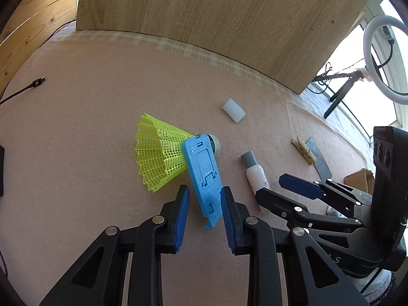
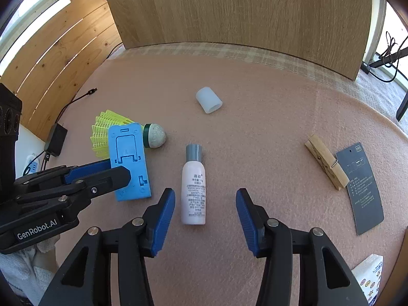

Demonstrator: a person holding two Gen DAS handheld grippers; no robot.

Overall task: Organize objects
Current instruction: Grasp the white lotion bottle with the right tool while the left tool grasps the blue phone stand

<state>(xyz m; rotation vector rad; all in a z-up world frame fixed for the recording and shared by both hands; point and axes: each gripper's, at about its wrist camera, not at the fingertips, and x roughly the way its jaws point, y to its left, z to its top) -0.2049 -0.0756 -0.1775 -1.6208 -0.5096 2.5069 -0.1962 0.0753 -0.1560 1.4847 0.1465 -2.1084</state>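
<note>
Left gripper (image 1: 205,204) straddling the stand (image 1: 202,176).
Your jaws stood part-open around its near end, gripping nothing; its long axis ran ahead onto the shuttlecock (image 1: 159,151). Your right gripper (image 2: 205,213) gaped emptily beside the bottle (image 2: 193,191).

A matt, fuzzy pink felt cloth (image 2: 255,127) covers the counter. On it lie a yellow plastic mesh shuttlecock (image 1: 159,153) with a rough, grainy cork tip (image 2: 155,136), a matt light-blue plastic phone stand (image 2: 130,160), a smooth pale plastic bottle with a grey cap (image 2: 193,191), a frosted translucent soft-looking white tube (image 2: 209,100), a bare wooden clothespin (image 2: 326,162) and a dark matt paper tag (image 2: 362,191). Behind stands a wood-grain board (image 2: 242,7).
</note>
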